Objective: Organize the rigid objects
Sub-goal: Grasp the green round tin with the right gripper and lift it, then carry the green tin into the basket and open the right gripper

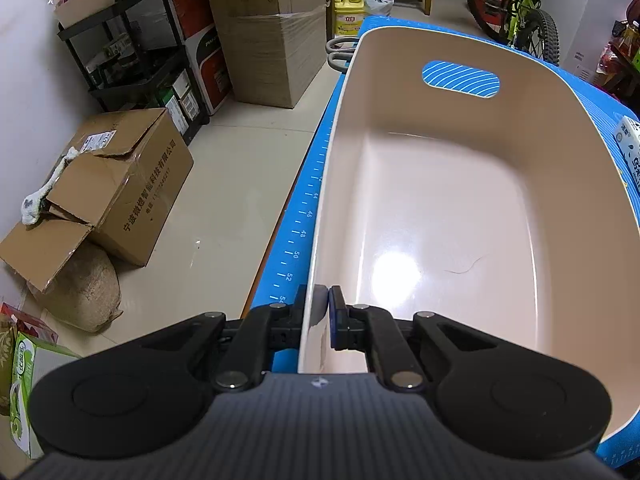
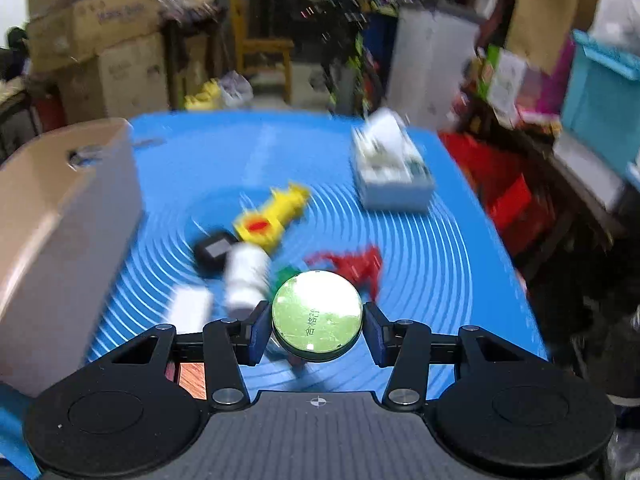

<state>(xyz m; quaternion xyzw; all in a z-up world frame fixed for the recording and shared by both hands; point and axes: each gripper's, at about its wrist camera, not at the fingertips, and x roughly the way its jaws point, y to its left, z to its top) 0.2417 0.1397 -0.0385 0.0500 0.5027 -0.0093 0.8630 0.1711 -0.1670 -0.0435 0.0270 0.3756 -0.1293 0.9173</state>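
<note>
My left gripper (image 1: 323,322) is shut on the near left rim of a beige plastic bin (image 1: 440,208), which stands empty on the blue mat (image 1: 296,236). My right gripper (image 2: 316,326) is shut on a round green-lidded jar (image 2: 317,314), held above the mat (image 2: 420,248). In the blurred right wrist view the bin (image 2: 60,220) stands at the left. On the mat lie a yellow toy (image 2: 272,218), a white bottle (image 2: 245,276), a black object (image 2: 214,250), a red toy (image 2: 356,266), a small green piece (image 2: 286,274) and a white box (image 2: 192,308).
A tissue box (image 2: 390,166) stands at the mat's far right; it also shows in the left wrist view (image 1: 630,152). Grey scissor handles (image 1: 340,52) lie beyond the bin. Cardboard boxes (image 1: 120,184), a black shelf (image 1: 132,60) and a bicycle (image 1: 516,4) surround the table.
</note>
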